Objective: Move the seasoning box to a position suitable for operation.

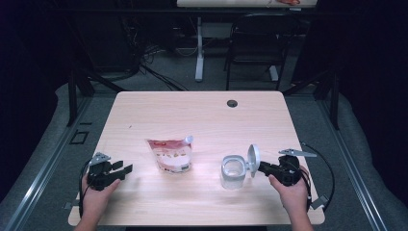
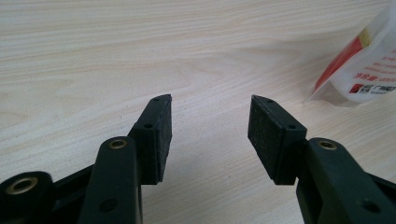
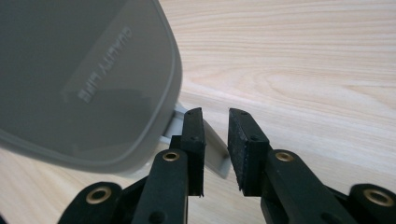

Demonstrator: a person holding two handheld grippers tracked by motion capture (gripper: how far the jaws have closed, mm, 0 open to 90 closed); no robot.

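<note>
1. At the lower right of the high view, the right gripper [image 1: 262, 168] sits in the person's right hand [image 1: 292, 191], its black jaws pointing left toward a clear container [image 1: 233, 172] that stands on the wooden table [image 1: 202, 115].
2. The container's grey lid [image 1: 253, 156] stands flipped up on edge at the container's right side, just in front of the gripper tips.
3. In the right gripper view, the jaws are slightly parted, with a narrow gap between the pads; the lid [image 3: 84, 79] fills the upper left of the frame, and its grey tab [image 3: 215, 149] runs behind the left jaw into the gap. Whether the pads press on the tab cannot be told.
4. At the lower left of the high view, the left gripper [image 1: 122, 167] is held in the left hand [image 1: 94, 197], low over the table.
5. In the left gripper view, its jaws are spread wide over bare wood, pinching nothing.
6. A white and red pouch [image 1: 170, 154] lies flat near the middle of the table, between the two grippers; its corner [image 2: 364, 60] shows at the upper right of the left gripper view.
</note>
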